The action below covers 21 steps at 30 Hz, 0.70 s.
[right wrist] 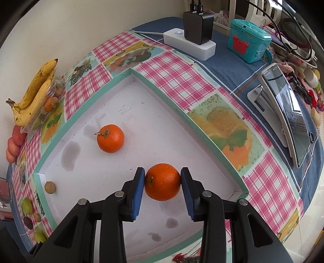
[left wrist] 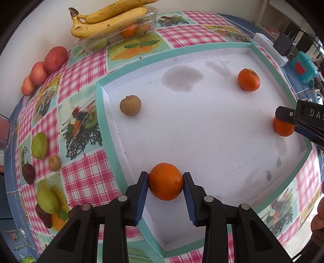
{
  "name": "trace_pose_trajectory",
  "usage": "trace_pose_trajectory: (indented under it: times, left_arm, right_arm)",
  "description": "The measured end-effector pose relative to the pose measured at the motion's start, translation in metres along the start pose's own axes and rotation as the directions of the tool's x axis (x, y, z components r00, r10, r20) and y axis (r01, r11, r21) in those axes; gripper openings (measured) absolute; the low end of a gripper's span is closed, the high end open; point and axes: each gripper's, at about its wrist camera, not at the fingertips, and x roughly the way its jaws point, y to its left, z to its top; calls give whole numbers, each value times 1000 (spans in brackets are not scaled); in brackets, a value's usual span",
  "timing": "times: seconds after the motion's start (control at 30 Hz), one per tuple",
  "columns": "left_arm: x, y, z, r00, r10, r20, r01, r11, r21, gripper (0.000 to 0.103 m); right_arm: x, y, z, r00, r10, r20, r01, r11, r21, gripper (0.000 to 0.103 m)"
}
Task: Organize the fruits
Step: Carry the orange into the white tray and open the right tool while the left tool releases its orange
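A white tray with a teal rim (left wrist: 105,129) lies on the checked tablecloth. In the left wrist view my left gripper (left wrist: 166,182) is shut on an orange (left wrist: 165,178) near the tray's front left corner. A small brown round fruit (left wrist: 130,105) and a loose orange with a stem (left wrist: 248,80) lie on the tray floor. At the tray's right side my right gripper (left wrist: 289,123) holds another orange (left wrist: 281,130). The right wrist view shows that gripper (right wrist: 162,183) shut on its orange (right wrist: 162,180), with the stemmed orange (right wrist: 110,138) and the brown fruit (right wrist: 50,187) beyond.
Bananas (left wrist: 109,18) rest on a clear plastic box (left wrist: 121,35) of fruit behind the tray. Reddish fruits (left wrist: 54,58), green fruits (left wrist: 39,145) and small brown ones lie left of it. A power strip with charger (right wrist: 190,43), a teal toy box (right wrist: 249,40) and a tablet (right wrist: 287,113) stand to the right.
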Motion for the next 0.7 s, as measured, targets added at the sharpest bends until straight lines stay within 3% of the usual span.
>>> trace_pose_trajectory:
  times: [0.13,0.23,0.4,0.5,0.7]
  left_arm:
    - [-8,3,0,1000,4,17,-4,1000,-5,51]
    - [-14,6,0,1000,-3,28,3,1000,-13,56]
    - [-25,11,2,999,-4,49,5,1000,-28,68]
    - [-34,17,3,998,-7,65,10,999,-45,72]
    - [-41,40,3,997,14,75,-6,994,-113,80]
  right_arm:
    - [-3,-1,1,1000,-8,12,8,1000,1,39]
    - [-6,-1,2,1000,-10,22,10,1000,0,50]
    - [-11,4,0,999,-13,33,13,1000,-18,55]
    - [-16,9,-1,999,-17,47,19,999,-34,68]
    - [-24,19,-3,997,-35,68,40,996,-75,74]
